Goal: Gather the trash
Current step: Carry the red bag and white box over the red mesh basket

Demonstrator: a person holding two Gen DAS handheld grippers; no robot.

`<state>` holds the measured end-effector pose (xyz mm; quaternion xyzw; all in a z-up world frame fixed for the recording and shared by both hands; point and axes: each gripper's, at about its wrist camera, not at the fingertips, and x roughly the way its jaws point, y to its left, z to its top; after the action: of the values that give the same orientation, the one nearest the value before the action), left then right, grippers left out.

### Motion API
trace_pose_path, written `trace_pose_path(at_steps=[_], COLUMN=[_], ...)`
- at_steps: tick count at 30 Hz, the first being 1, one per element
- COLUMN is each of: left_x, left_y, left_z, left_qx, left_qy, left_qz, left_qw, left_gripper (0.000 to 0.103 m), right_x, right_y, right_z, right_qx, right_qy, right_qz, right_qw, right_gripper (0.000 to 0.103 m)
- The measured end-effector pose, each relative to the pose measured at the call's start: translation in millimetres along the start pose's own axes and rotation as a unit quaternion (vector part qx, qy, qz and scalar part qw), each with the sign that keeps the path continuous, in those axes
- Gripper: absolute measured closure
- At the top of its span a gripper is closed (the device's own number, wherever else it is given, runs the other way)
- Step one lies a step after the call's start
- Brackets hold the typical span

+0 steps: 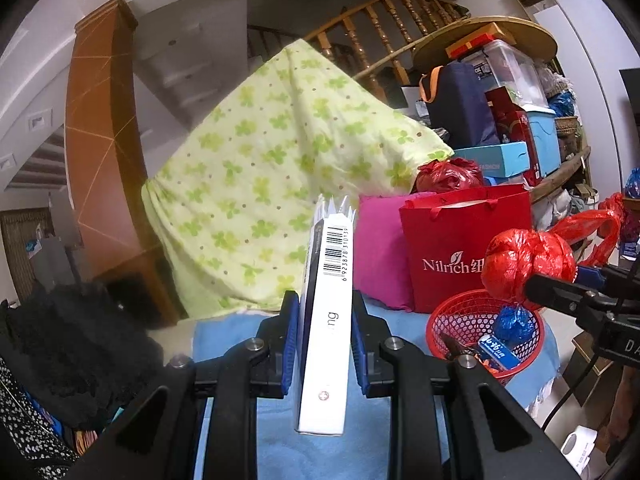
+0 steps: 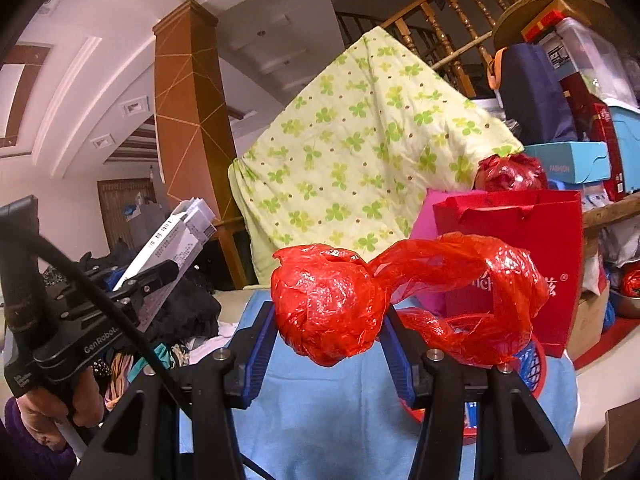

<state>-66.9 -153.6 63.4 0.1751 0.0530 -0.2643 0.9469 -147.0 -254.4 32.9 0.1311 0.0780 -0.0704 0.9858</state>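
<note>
My left gripper [image 1: 325, 308] is shut on a flat white box [image 1: 329, 320] with a barcode, held upright above the blue cloth [image 1: 224, 340]. The same box shows in the right wrist view [image 2: 172, 244], tilted in the left gripper [image 2: 160, 276]. My right gripper [image 2: 328, 316] is shut on a balled red plastic bag [image 2: 332, 308] with loose handles trailing right. That bag shows in the left wrist view [image 1: 528, 264], held above a red mesh basket [image 1: 452, 320]. The basket holds a blue wrapper ball [image 1: 514, 320] and a small blue packet [image 1: 498, 352]. The basket's rim shows in the right wrist view [image 2: 534, 372].
A red Nilrich paper bag [image 1: 460, 248] and a pink cushion [image 1: 380, 248] stand behind the basket. A green clover quilt [image 1: 272, 168] rises at the back. Dark clothes [image 1: 76, 340] are piled at the left. Stacked boxes [image 1: 520, 128] fill the right.
</note>
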Motion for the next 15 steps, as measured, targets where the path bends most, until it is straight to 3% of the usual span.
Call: trace_pose_path(at_steps=[15], left_x=[4], left_y=[-45], left_z=[12], left_qx=[0.019], left_qy=[0.004], left_qz=[-0.028], left_qw=[0.9994], left_gripper=[0.076], right_x=[-48], right_y=[-30], right_z=[9], right_qx=[0.017], right_qy=[-0.04], right_qz=[-0.024], right_qw=[0.999], right_gripper=[0.048])
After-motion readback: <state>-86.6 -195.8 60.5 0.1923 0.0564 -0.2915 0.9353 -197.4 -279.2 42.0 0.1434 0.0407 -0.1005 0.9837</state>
